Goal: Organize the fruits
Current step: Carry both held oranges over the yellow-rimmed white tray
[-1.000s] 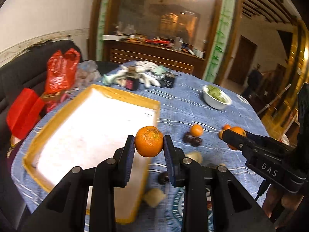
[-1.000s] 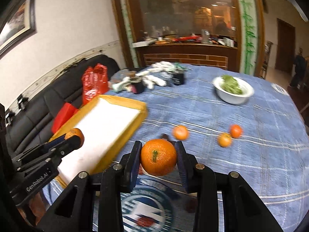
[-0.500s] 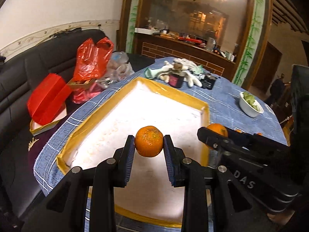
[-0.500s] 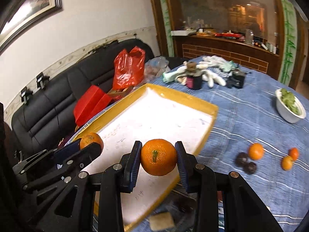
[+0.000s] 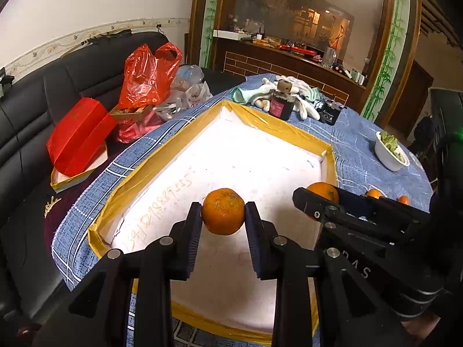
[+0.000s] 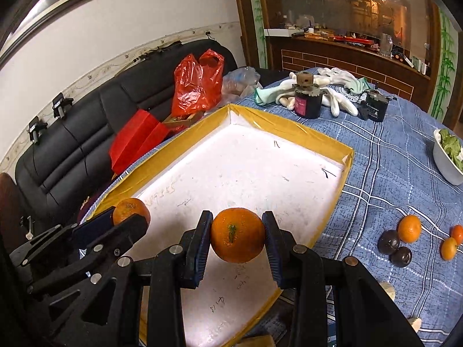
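My left gripper is shut on a small orange, held above the near half of a white foam tray with a yellow taped rim. My right gripper is shut on a second orange over the same tray. Each gripper shows in the other's view: the right one with its orange at the right, the left one with its orange at the left. Loose on the blue cloth lie more small oranges and two dark plums.
A white bowl of greens stands at the right edge of the table. White gloves and dark jars sit behind the tray. Red plastic bags and a red box rest on the black sofa at the left.
Both grippers have swung left with their oranges, from over the blue cloth to above the tray, and come lower. Their grips have not changed.
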### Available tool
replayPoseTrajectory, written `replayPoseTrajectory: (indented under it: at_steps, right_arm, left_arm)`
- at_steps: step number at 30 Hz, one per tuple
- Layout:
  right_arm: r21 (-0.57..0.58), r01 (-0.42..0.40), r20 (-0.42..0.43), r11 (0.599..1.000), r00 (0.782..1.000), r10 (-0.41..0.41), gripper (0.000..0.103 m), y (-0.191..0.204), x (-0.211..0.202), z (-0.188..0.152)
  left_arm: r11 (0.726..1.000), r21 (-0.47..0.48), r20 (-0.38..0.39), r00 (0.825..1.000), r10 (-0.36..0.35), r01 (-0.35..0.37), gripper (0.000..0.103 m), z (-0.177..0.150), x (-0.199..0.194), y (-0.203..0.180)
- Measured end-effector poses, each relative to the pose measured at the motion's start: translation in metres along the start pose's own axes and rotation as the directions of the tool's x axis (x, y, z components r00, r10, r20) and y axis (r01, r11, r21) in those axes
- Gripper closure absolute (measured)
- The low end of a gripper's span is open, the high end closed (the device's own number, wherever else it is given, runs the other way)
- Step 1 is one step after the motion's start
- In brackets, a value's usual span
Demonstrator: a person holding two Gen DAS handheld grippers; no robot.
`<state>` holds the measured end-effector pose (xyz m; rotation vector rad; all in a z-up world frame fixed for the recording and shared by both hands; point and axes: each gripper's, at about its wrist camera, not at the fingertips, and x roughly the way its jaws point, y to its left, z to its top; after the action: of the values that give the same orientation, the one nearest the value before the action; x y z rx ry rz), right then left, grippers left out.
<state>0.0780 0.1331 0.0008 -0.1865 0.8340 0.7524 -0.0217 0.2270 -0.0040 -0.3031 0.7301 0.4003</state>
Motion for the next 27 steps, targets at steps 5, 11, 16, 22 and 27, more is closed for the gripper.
replayPoseTrajectory:
  at_steps: [5, 11, 16, 22, 27]
  right_arm:
    - [0.002, 0.006, -0.020, 1.000, 1.000, -0.006, 0.068, -0.003, 0.010, 0.001]
    - [0.006, 0.010, -0.043, 1.000, 0.999, -0.010, 0.068, -0.005, 0.020, -0.001]
    - [0.010, 0.021, -0.062, 1.000, 0.998, -0.021, 0.067, -0.005, 0.026, -0.001]
    - [0.021, 0.039, -0.085, 0.999, 0.996, -0.037, 0.067, -0.010, 0.032, -0.003]
    - [0.020, 0.043, -0.094, 0.999, 0.995, -0.041, 0.067, -0.008, 0.034, -0.003]
  left_arm:
    - [1.000, 0.002, -0.025, 0.999, 0.031, -0.031, 0.075, -0.002, 0.009, 0.003]
    - [0.999, 0.007, -0.046, 0.998, 0.051, -0.050, 0.075, -0.005, 0.016, 0.002]
    - [0.998, 0.008, -0.054, 0.996, 0.067, -0.067, 0.075, -0.004, 0.018, 0.003]
    - [0.997, 0.018, -0.059, 0.995, 0.081, -0.080, 0.075, -0.005, 0.019, 0.002]
    - [0.996, 0.025, -0.071, 0.994, 0.085, -0.083, 0.075, -0.004, 0.022, 0.001]
